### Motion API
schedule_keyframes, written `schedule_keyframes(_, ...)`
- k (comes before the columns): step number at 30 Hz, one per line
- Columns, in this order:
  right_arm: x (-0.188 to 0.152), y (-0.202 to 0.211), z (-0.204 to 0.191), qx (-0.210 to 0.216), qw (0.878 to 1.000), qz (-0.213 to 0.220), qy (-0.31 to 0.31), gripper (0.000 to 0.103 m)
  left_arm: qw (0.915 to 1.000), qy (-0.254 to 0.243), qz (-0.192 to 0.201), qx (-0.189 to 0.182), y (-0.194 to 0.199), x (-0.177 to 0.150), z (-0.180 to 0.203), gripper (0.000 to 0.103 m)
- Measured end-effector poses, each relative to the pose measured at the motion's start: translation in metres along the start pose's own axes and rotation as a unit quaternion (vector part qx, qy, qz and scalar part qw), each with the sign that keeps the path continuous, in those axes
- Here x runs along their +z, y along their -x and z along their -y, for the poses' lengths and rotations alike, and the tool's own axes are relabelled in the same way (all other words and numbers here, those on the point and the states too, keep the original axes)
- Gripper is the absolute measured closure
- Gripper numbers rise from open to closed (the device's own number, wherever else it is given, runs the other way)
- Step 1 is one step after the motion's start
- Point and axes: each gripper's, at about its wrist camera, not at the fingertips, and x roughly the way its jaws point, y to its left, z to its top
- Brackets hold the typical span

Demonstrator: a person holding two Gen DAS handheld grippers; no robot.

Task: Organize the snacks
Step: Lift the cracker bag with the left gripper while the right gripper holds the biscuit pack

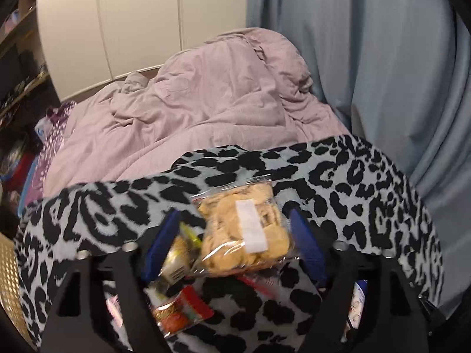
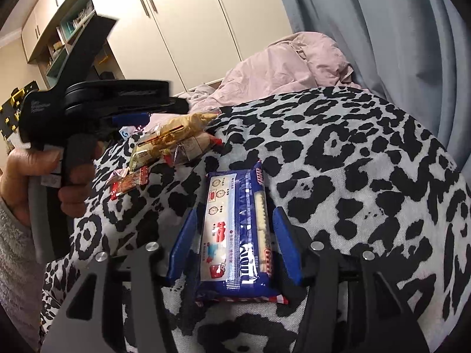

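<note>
Several snack packs lie on a leopard-print blanket (image 1: 368, 182). My left gripper (image 1: 234, 214) is open, its blue fingers on either side of a clear bag of tan cookies (image 1: 244, 229) and a yellowish pack (image 1: 176, 253). A small red packet (image 1: 182, 314) lies nearer the camera. In the right wrist view a hand (image 2: 26, 176) holds the left gripper (image 2: 135, 117) beside that same pile (image 2: 173, 141), with the red packet (image 2: 129, 182) below it. My right gripper (image 2: 235, 213) is open around a long blue biscuit pack (image 2: 238, 235) that lies flat on the blanket (image 2: 368, 161).
A crumpled pink duvet (image 1: 191, 103) is heaped behind the blanket. A blue-grey curtain (image 1: 382, 58) hangs on the right. White wardrobe doors (image 2: 182, 29) and cluttered shelves (image 2: 67, 38) stand at the back left. A woven basket edge (image 1: 7, 279) shows at far left.
</note>
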Motion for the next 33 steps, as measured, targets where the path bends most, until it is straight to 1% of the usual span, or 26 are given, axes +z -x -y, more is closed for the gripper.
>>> schedule_keyframes(2,0.0,-0.001,-0.001,0.001,1.0,-0.001,0.003,0.043,0.9999,-0.013,-0.006,0.007,-0.009,0.004,0.008,0.018)
schedule_keyframes(6,0.0,-0.003,-0.004,-0.003,1.0,-0.003,0.012,0.042,0.9992,-0.022,-0.029,0.019,-0.031,0.007,0.017,0.018)
schedule_keyframes(7,0.0,-0.003,-0.005,-0.004,1.0,-0.003,0.015,0.042,0.999,-0.02,-0.036,0.018,-0.037,0.007,0.017,0.02)
schedule_keyframes(8,0.0,-0.003,-0.005,-0.005,1.0,-0.004,0.017,0.042,0.9989,-0.019,-0.04,0.019,-0.041,0.007,0.016,0.032)
schedule_keyframes(11,-0.001,-0.004,-0.007,-0.009,1.0,-0.004,0.025,0.042,0.9987,-0.018,-0.04,0.024,-0.046,0.006,0.014,0.039)
schedule_keyframes(13,-0.001,-0.005,-0.009,-0.014,0.999,-0.004,0.031,0.043,0.9989,-0.016,-0.037,0.023,-0.044,0.006,0.012,0.04)
schedule_keyframes(14,-0.001,-0.005,-0.01,-0.018,0.999,-0.003,0.033,0.049,0.9991,-0.014,-0.035,0.02,-0.041,0.005,0.011,0.041)
schedule_keyframes(16,-0.001,-0.005,-0.011,-0.026,0.999,-0.001,0.036,0.054,0.9995,-0.011,-0.024,0.017,-0.033,0.004,0.007,0.041)
schedule_keyframes(17,-0.001,-0.005,-0.009,-0.026,0.999,-0.001,0.034,0.058,0.9996,-0.01,-0.019,0.017,-0.029,0.003,0.005,0.041)
schedule_keyframes(18,-0.001,-0.005,-0.009,-0.025,0.999,-0.001,0.032,0.059,0.9997,-0.009,-0.013,0.017,-0.024,0.004,0.004,0.041)
schedule_keyframes(23,0.001,-0.001,-0.006,-0.016,1.0,0.001,0.021,0.06,0.9997,0.004,0.021,0.012,0.01,0.005,-0.007,0.041)
schedule_keyframes(27,0.004,0.009,-0.007,-0.01,1.0,0.015,0.018,0.06,0.9986,0.019,0.05,0.008,0.041,0.002,-0.018,0.041)
schedule_keyframes(33,0.009,0.021,-0.013,0.009,1.0,0.024,0.007,0.06,0.9952,0.044,0.088,0.009,0.087,-0.015,-0.043,0.041)
